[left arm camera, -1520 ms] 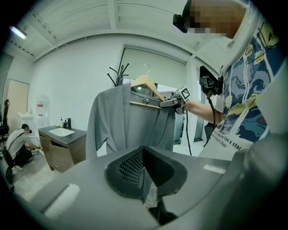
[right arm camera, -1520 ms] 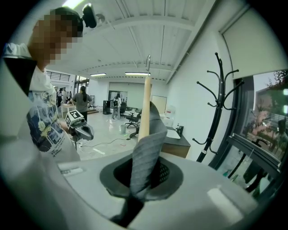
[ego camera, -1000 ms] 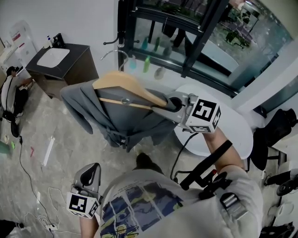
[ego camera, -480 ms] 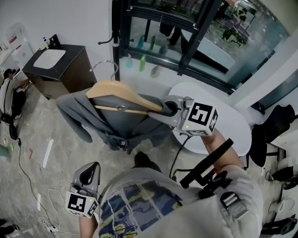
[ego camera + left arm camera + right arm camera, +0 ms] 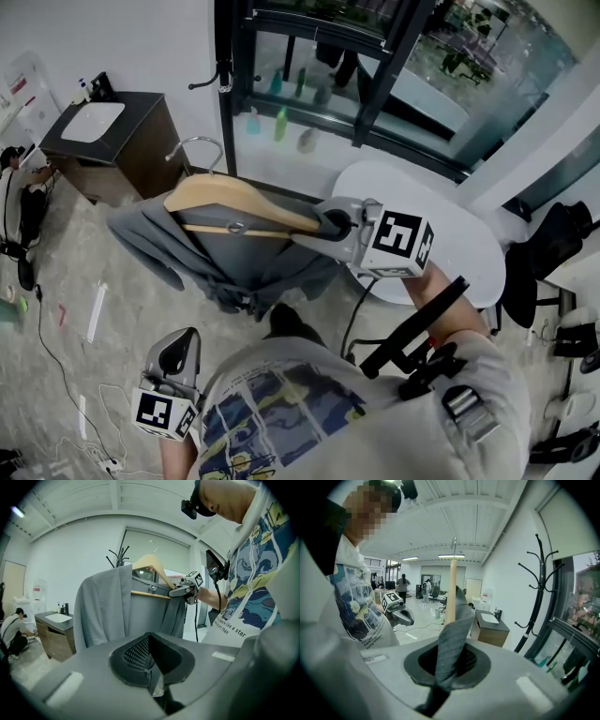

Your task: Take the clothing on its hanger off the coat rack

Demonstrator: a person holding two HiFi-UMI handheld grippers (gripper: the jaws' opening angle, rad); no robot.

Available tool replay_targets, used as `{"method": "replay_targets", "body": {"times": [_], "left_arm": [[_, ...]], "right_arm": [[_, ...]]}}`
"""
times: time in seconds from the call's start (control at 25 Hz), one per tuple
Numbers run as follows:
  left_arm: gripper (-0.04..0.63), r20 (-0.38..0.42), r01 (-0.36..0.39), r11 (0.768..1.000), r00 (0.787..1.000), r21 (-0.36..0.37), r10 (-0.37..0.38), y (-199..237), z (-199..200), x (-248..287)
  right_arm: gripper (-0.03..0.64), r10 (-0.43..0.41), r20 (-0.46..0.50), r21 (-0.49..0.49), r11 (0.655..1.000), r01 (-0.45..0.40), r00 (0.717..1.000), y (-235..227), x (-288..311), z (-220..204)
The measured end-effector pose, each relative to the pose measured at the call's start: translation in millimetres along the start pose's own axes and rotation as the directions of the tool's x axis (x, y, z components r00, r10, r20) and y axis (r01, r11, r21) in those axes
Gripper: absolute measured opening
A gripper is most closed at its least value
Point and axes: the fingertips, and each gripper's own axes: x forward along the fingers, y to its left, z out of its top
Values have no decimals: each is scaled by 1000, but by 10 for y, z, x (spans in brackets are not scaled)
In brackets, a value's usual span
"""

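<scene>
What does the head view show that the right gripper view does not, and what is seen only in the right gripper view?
Only the head view: the round white table, and the full width of the wooden hanger with the grey garment draped over it.
Only the right gripper view: the garment's cloth pinched between the fingers of the right gripper, and distant people in the office behind.
Both share: the hanger, the garment, the sink cabinet, the left gripper and the black coat rack.
</scene>
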Motion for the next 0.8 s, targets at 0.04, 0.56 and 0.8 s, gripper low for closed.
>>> {"method": "replay_targets", "body": {"times": [0.04, 0.56, 0.8], "left_arm": [[2, -1, 1, 1000, 1000, 0, -1, 1, 0, 6], [2, -4, -7, 1000, 1000, 0, 7, 18, 39, 5], [2, -1, -14, 1000, 1000, -3, 14, 13, 44, 1]], "right_arm": [[9, 1, 0, 1, 1000, -1, 1000, 1, 2, -2], [9, 18, -1, -2, 1000, -18, 1000, 31, 23, 23], [9, 14, -15, -7, 1000, -14, 1000, 18, 14, 10]]}}
